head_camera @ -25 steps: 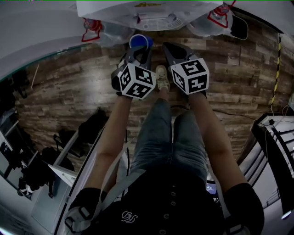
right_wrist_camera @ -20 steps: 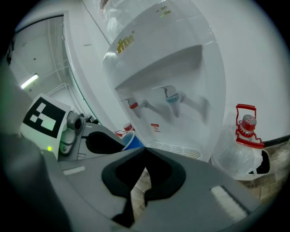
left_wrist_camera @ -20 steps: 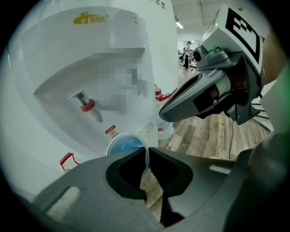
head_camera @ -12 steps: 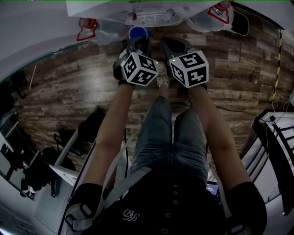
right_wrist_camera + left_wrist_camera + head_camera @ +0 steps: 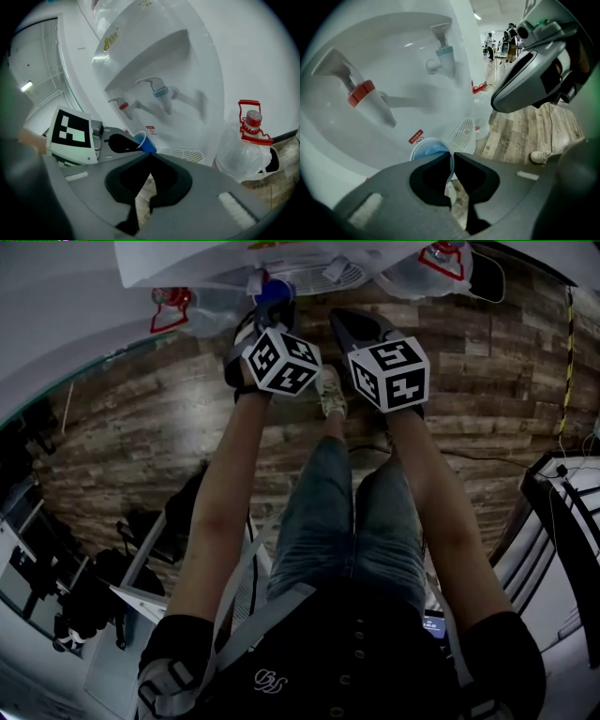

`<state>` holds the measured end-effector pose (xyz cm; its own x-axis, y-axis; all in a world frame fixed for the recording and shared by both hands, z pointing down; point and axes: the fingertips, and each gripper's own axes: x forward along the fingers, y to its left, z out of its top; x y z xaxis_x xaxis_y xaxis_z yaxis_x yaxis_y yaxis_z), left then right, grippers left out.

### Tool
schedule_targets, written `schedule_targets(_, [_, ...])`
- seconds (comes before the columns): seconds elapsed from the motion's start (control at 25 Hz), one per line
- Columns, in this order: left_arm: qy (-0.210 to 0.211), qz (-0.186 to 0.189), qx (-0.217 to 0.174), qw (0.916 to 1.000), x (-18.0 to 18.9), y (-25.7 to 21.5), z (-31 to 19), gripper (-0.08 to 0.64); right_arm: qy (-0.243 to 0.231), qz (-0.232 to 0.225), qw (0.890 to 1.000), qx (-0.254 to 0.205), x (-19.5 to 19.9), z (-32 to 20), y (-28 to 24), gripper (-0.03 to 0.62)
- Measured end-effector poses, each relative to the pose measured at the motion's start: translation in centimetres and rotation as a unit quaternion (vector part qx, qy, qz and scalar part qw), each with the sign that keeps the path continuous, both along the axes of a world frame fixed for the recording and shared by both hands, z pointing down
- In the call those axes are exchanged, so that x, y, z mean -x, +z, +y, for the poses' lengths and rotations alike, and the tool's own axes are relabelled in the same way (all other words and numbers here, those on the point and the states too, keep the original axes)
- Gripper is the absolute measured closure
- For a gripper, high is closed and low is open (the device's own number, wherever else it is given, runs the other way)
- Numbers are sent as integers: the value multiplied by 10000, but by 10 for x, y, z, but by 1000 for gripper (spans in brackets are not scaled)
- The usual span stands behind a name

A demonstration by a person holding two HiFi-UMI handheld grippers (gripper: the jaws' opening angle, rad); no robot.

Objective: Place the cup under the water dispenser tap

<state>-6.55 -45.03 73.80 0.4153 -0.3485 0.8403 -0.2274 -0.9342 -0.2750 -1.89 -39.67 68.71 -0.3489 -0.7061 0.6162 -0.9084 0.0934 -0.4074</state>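
A blue cup (image 5: 427,152) hangs by its rim from my left gripper (image 5: 451,157), whose jaws are shut on the thin wall. It is tilted and sits low in front of the white water dispenser (image 5: 408,70), below the red tap (image 5: 363,96) and the blue tap (image 5: 443,58). In the head view the cup (image 5: 273,289) is at the dispenser's foot, just past the left gripper (image 5: 265,313). The right gripper view shows the cup (image 5: 146,144) close to the drip grille (image 5: 185,152). My right gripper (image 5: 149,155) is shut on nothing, alongside to the right.
A large clear water bottle (image 5: 248,150) with a red handle stands on the floor right of the dispenser; another bottle (image 5: 173,306) stands to its left. The person's legs and a shoe (image 5: 330,395) are on the wooden floor (image 5: 141,427) below the grippers.
My left gripper has carried the cup down and in toward the dispenser's alcove. The right gripper has sunk slightly and stays beside it.
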Motion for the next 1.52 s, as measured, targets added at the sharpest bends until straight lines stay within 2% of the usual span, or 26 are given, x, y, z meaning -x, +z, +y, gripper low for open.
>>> schedule_targets(0.36, [162, -143, -144, 9997, -4, 18, -17, 535, 163, -64, 9996, -235, 2, 3, -8, 592])
schedule_targets(0.64, [289, -448, -289, 9982, -4, 33, -21, 529, 197, -7, 9996, -200, 0, 10, -9, 592])
schedule_targets(0.84, [207, -483, -218, 9984, -6, 42, -20, 517, 155, 86, 9997, -178, -5, 14, -11, 592])
schedule_targets(1.2, [98, -340, -206, 9992, -10, 36, -21, 434, 95, 158, 9998, -74, -8, 23, -12, 592])
schedule_targets(1.52, [-239, 22, -419, 9988, -1, 1, -12, 433, -41, 165, 9997, -150, -5, 27, -26, 592])
